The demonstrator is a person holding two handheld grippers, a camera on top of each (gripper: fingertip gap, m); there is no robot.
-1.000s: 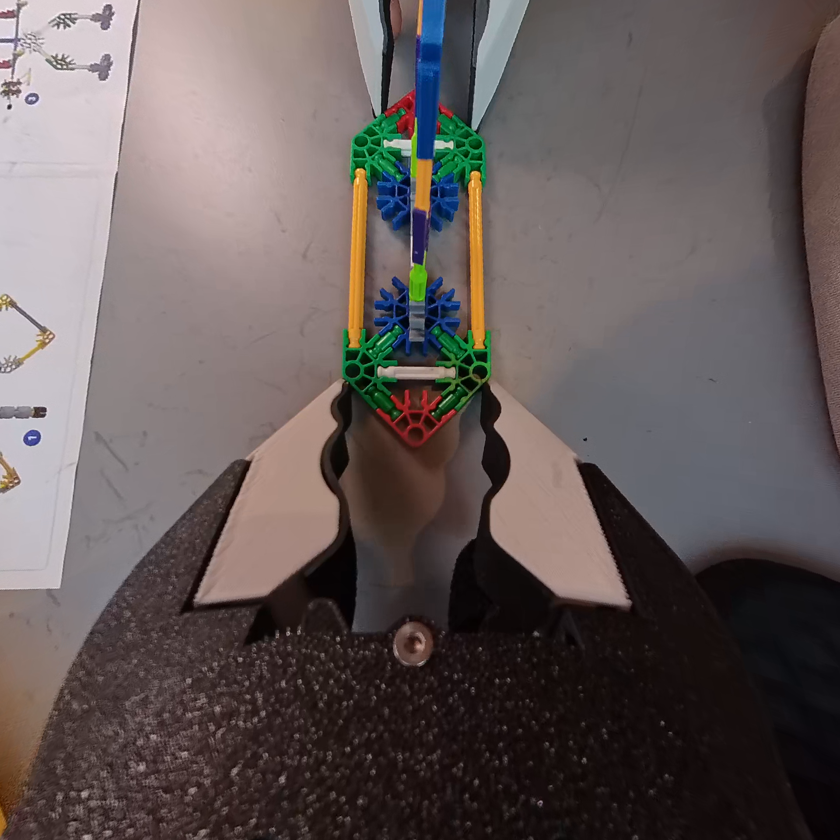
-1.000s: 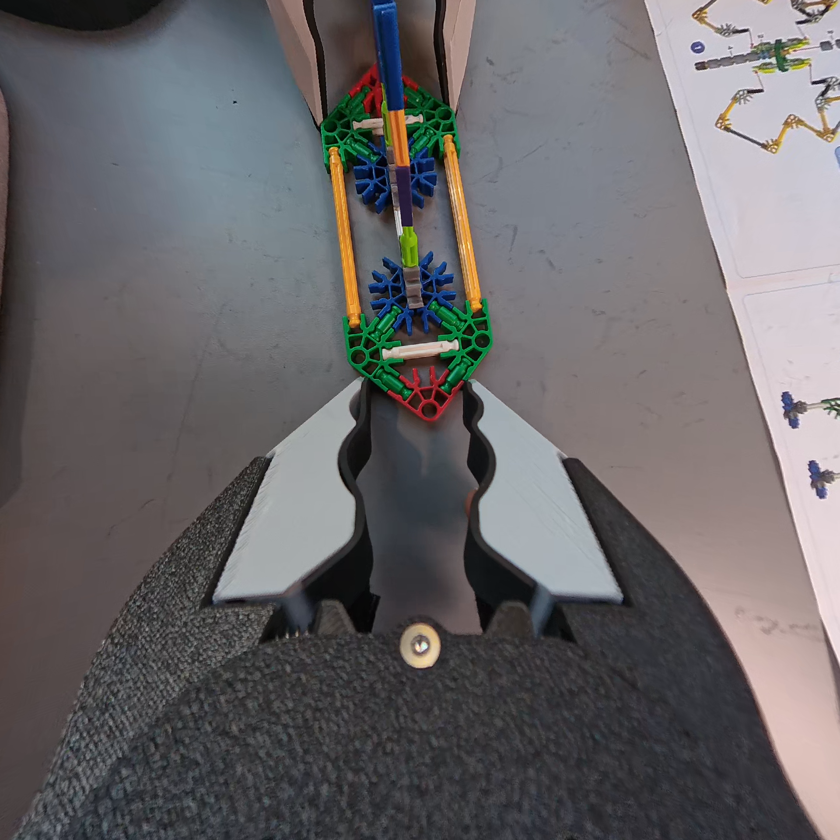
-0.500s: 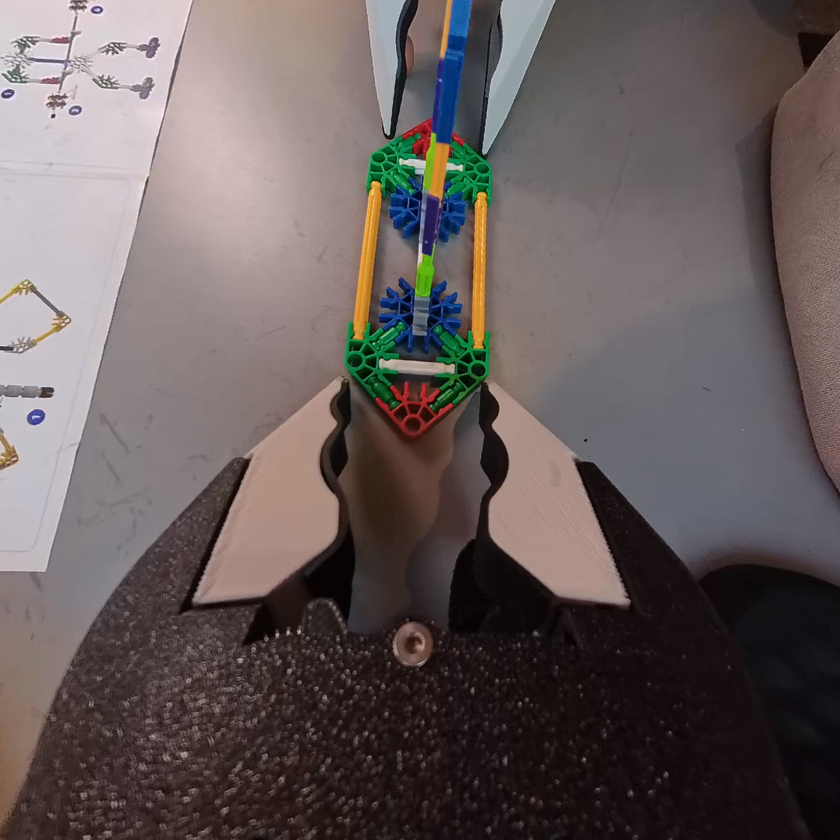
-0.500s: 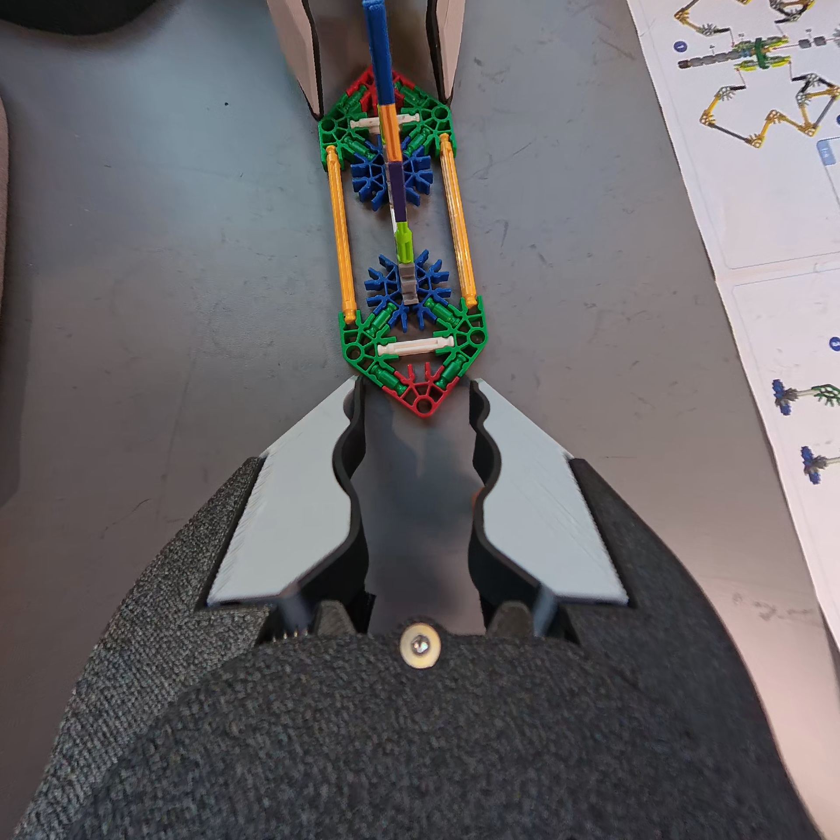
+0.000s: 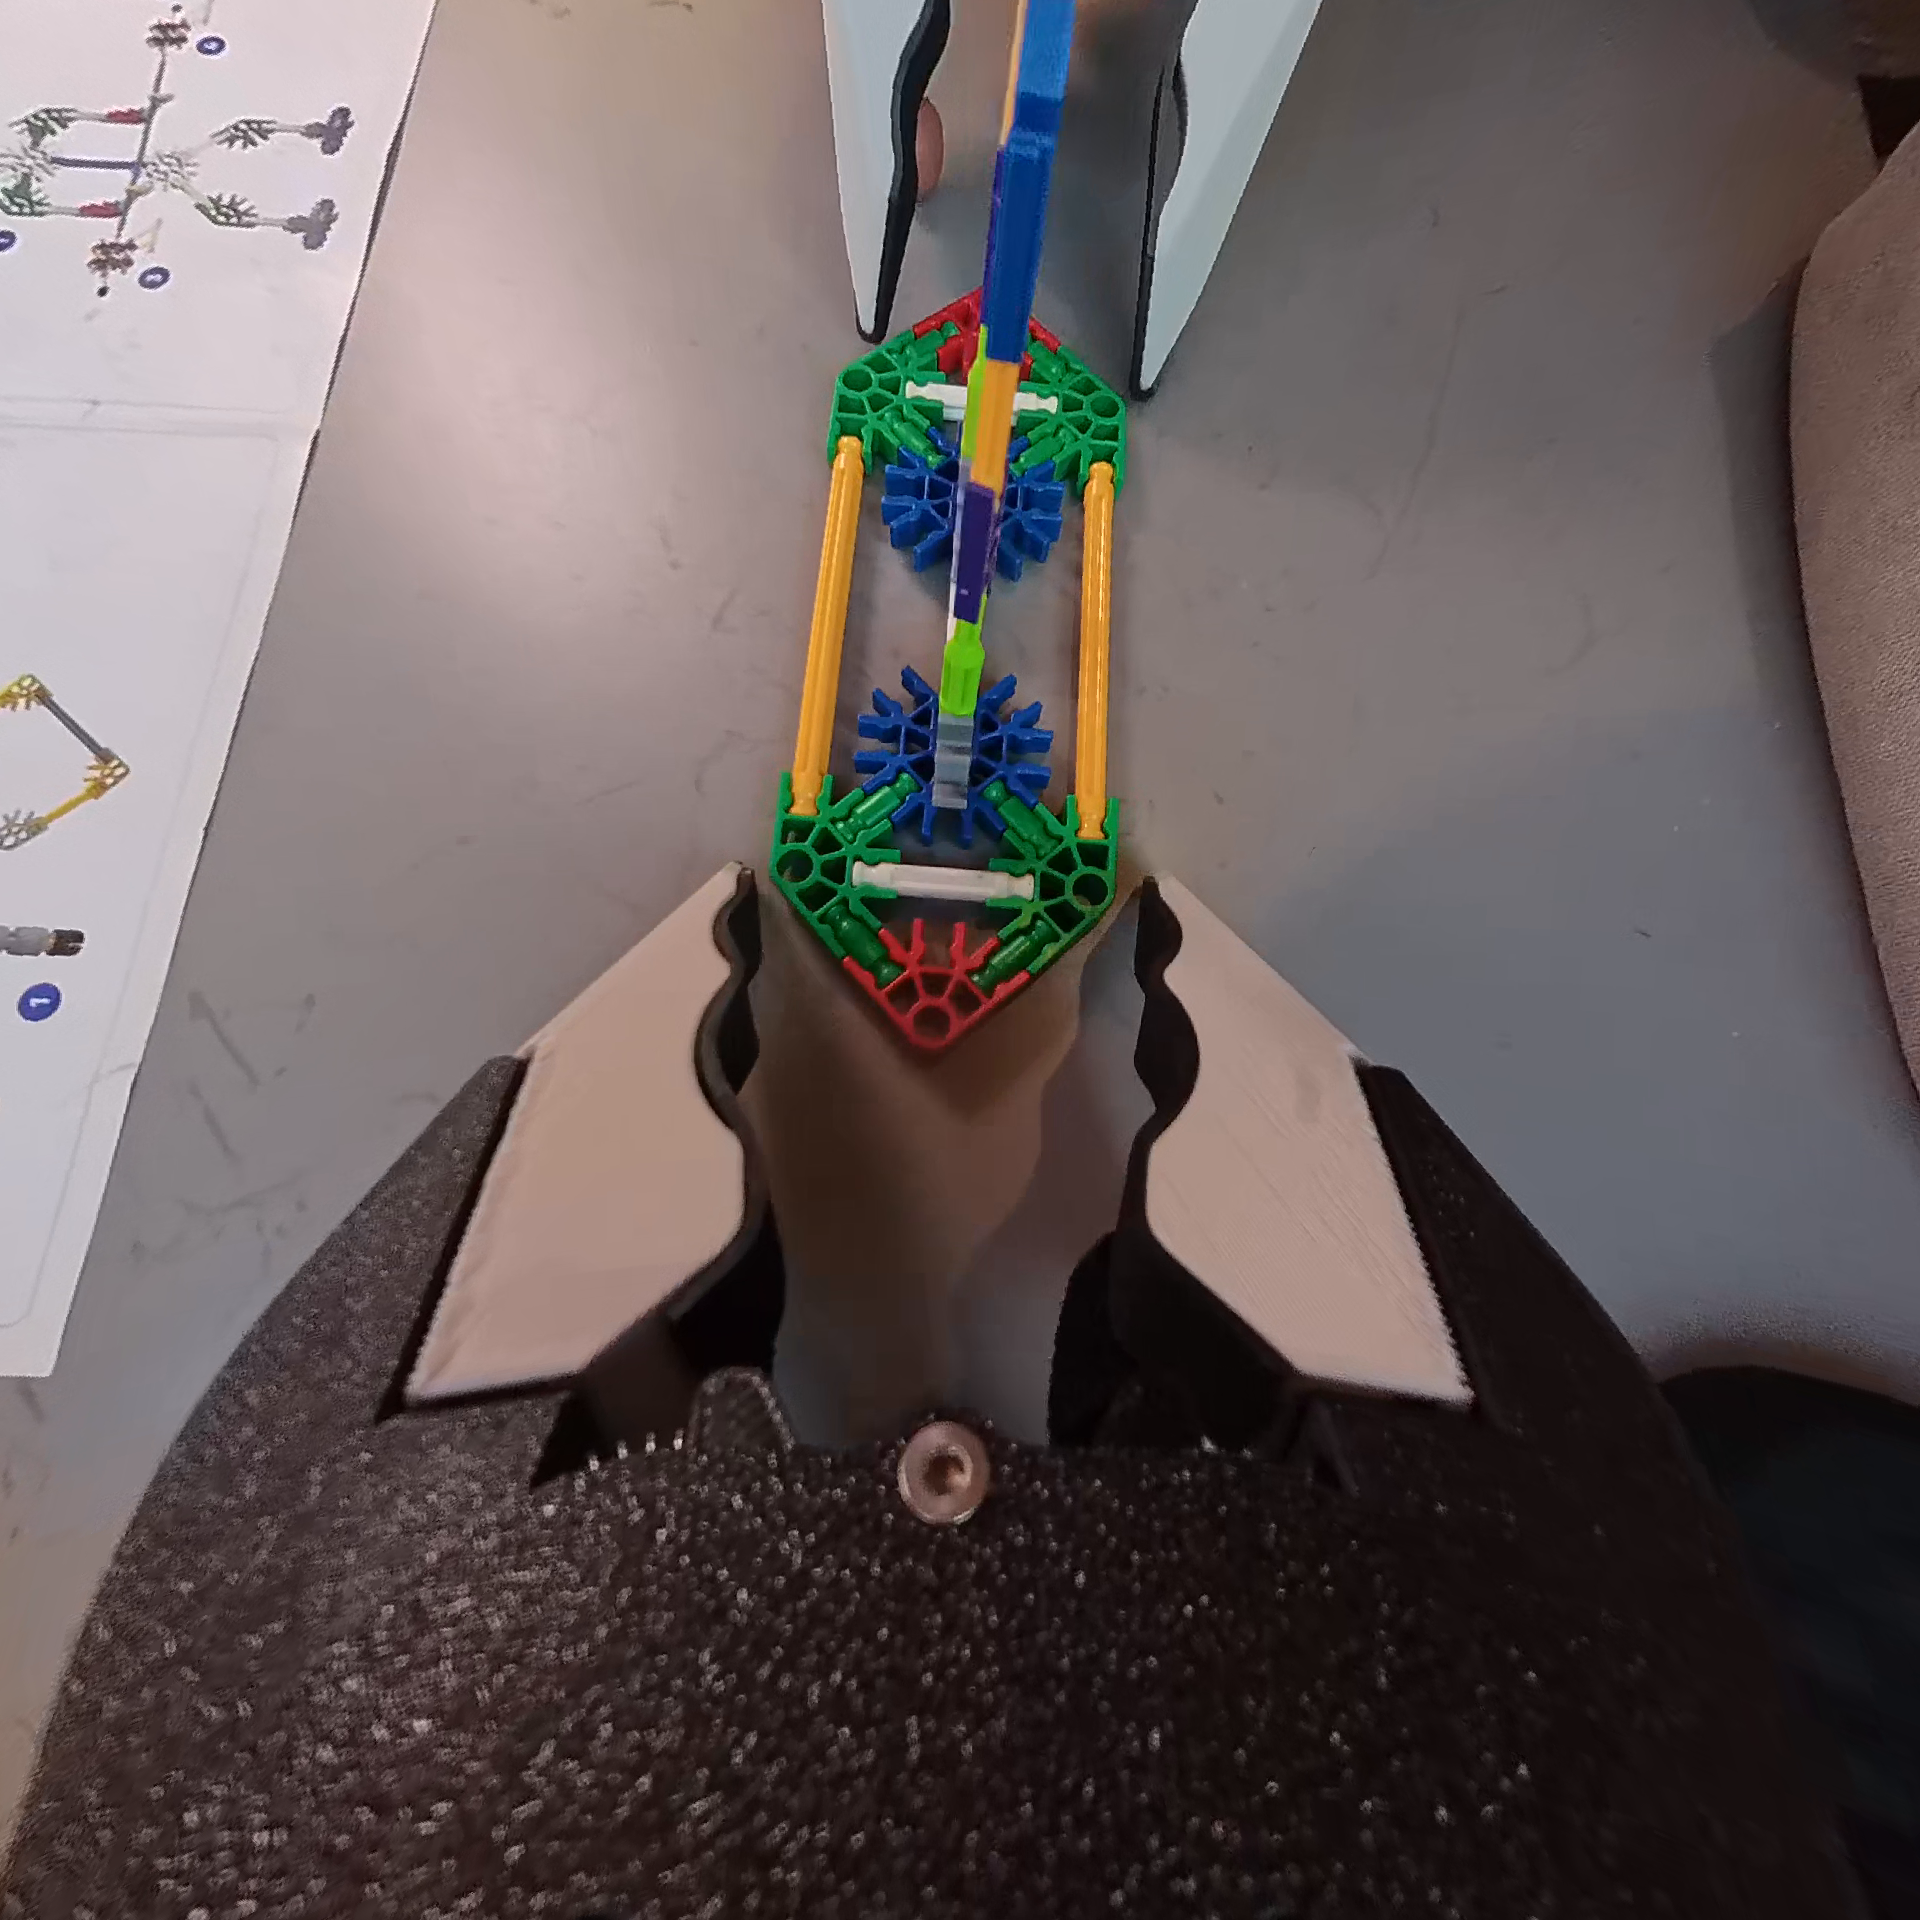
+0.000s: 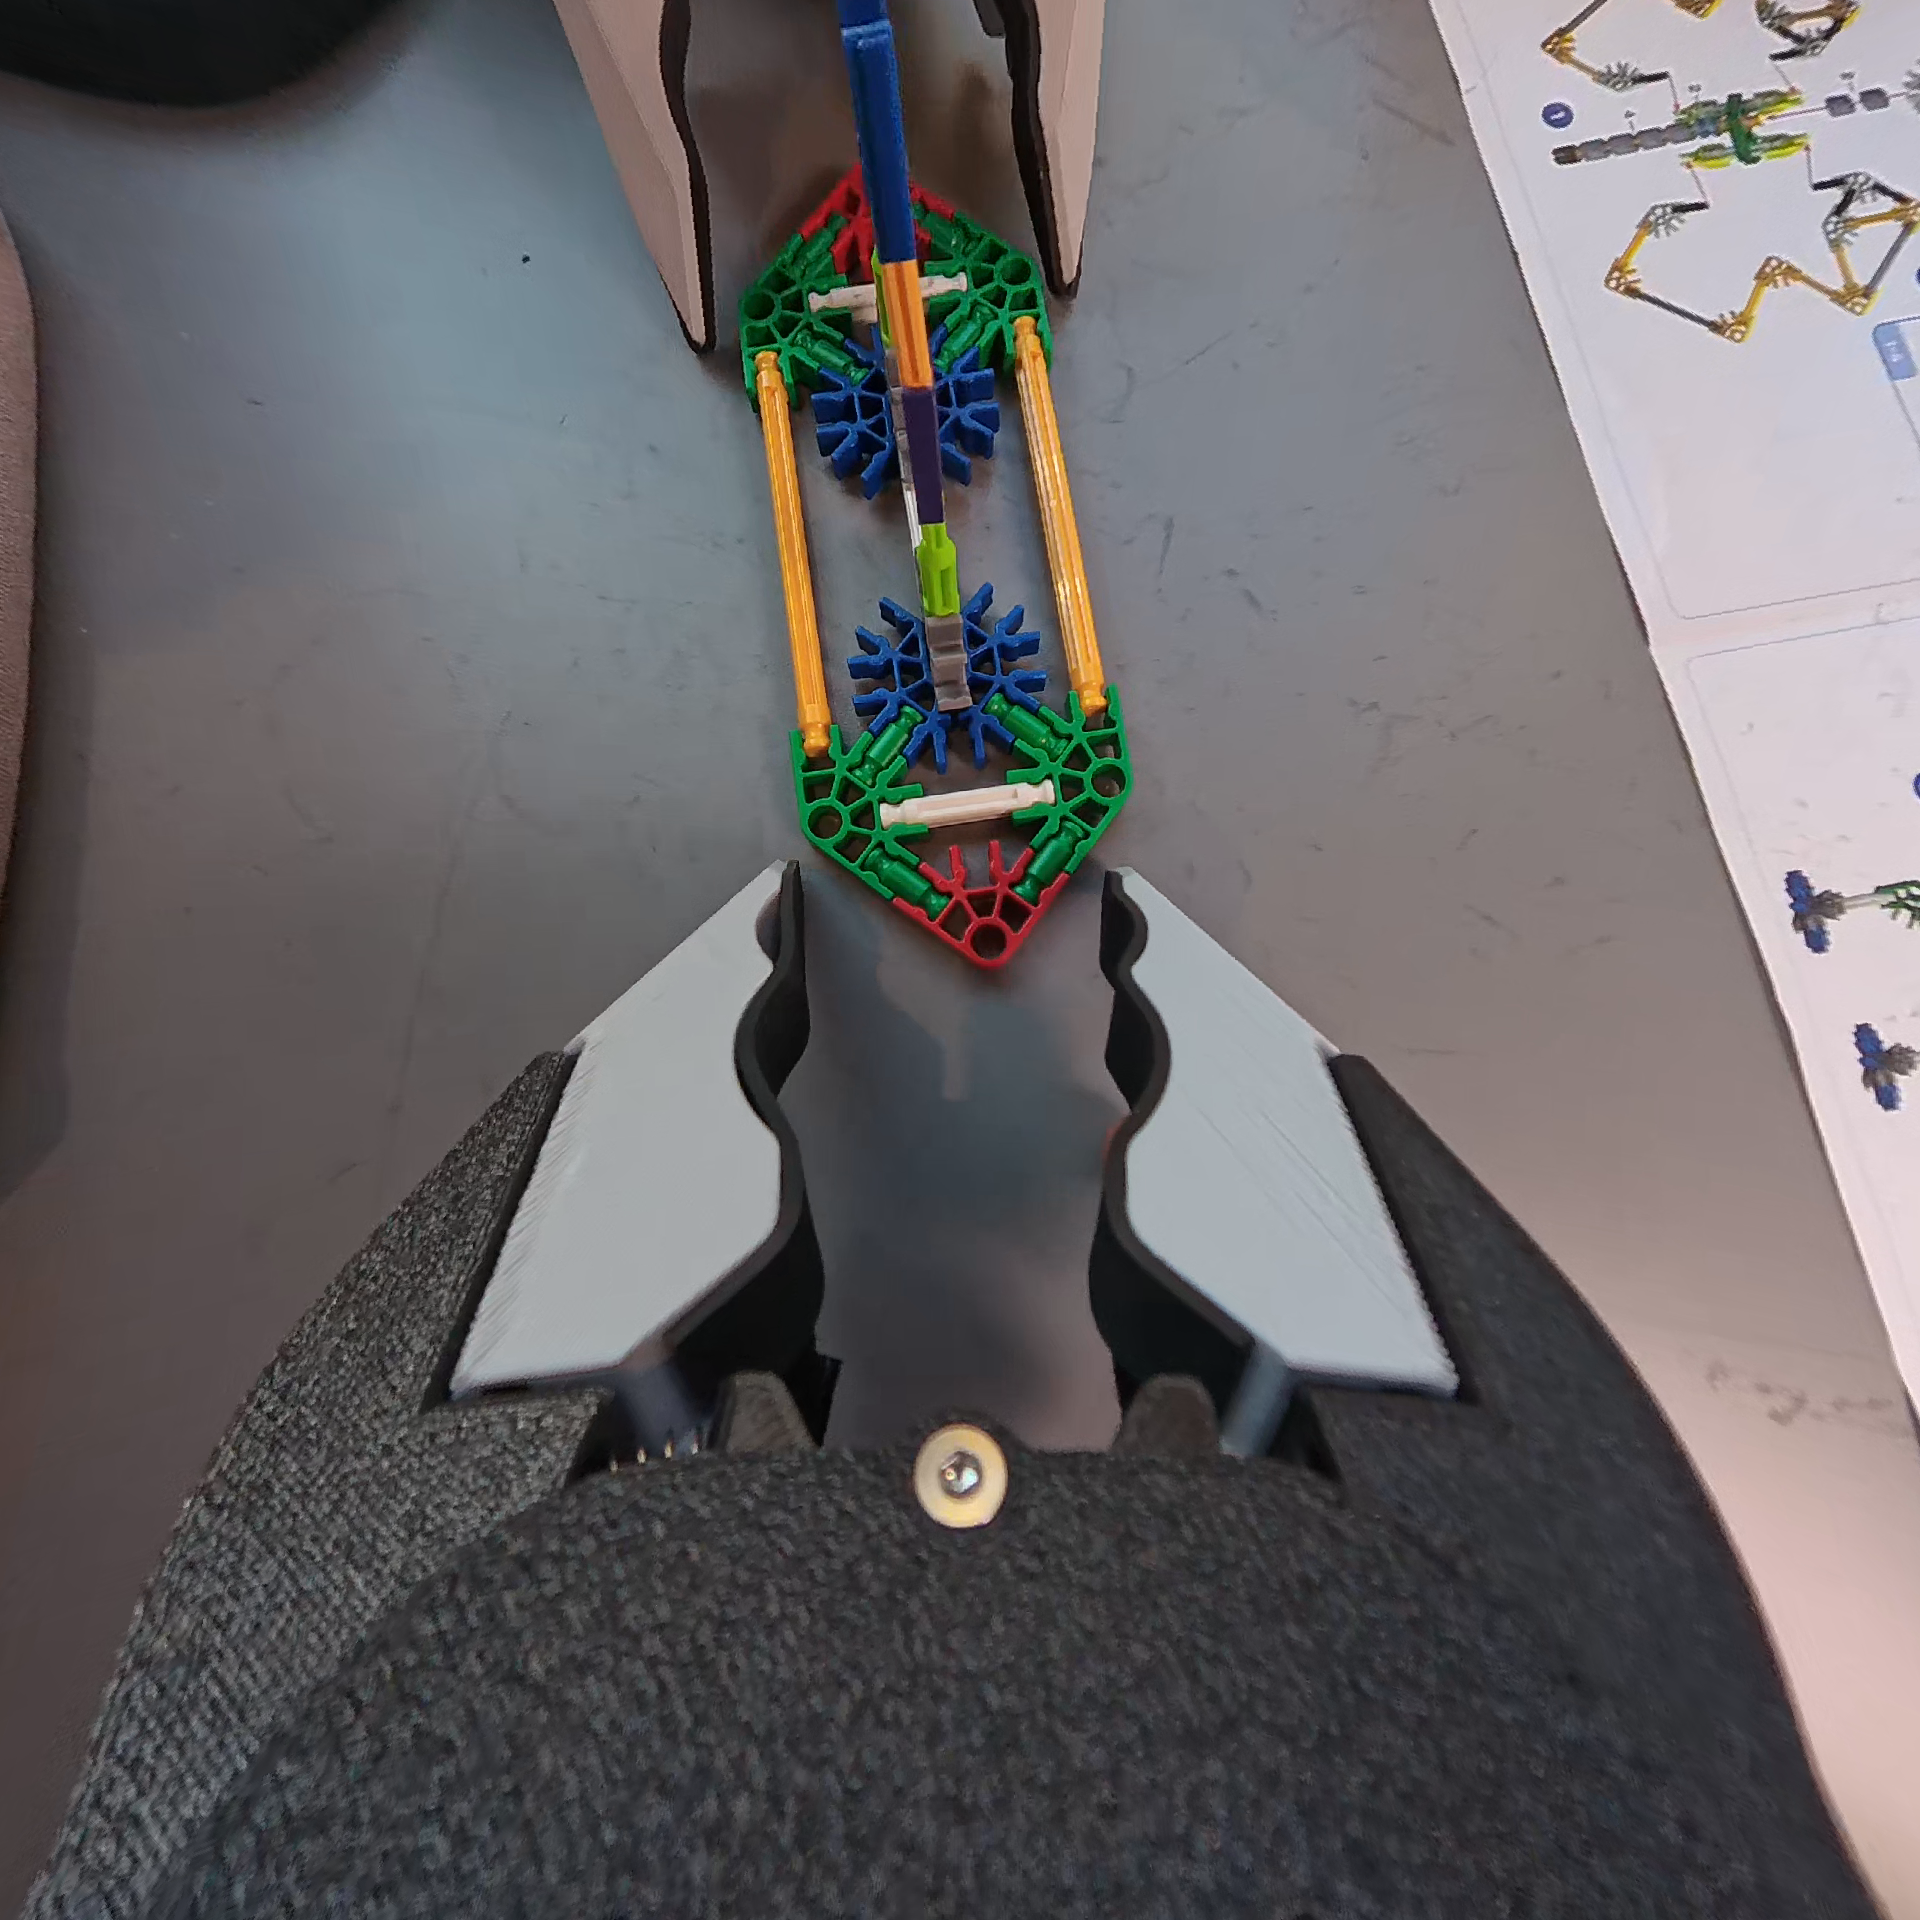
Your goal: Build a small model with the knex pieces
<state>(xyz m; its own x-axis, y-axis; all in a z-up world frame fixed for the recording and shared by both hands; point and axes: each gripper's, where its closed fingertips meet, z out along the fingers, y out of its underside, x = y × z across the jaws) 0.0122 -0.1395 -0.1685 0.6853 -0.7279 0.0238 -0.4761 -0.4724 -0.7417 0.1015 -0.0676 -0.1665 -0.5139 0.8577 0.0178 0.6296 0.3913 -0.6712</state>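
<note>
A construction-toy model [image 5: 831,623] lies flat on the grey table [image 5: 1455,727]. It has green and red connectors at both ends, two yellow side rods and two blue snowflake connectors. A grey, lime, purple, orange and blue column stands up from its middle. My left gripper [image 5: 943,891] is open, its fingertips [image 5: 740,894] just off the sides of the near green and red end. My right gripper [image 6: 951,878] is open at the opposite end; the red tip [image 6: 982,935] sits right of centre between its fingers. Each view shows the other gripper, the right one [image 5: 1008,358] and the left one [image 6: 883,312], open at the far end.
A printed instruction sheet [image 5: 156,623] lies left of the model in the left wrist view and at the right in the right wrist view [image 6: 1766,416]. A beige padded edge [image 5: 1870,623] and a dark object [image 5: 1818,1507] border the table. Spacing between my two grippers at the tips: around 12 cm.
Both grippers' fingers have spread a little wider and come off the sides of the model's ends. The model stays flat on the table.
</note>
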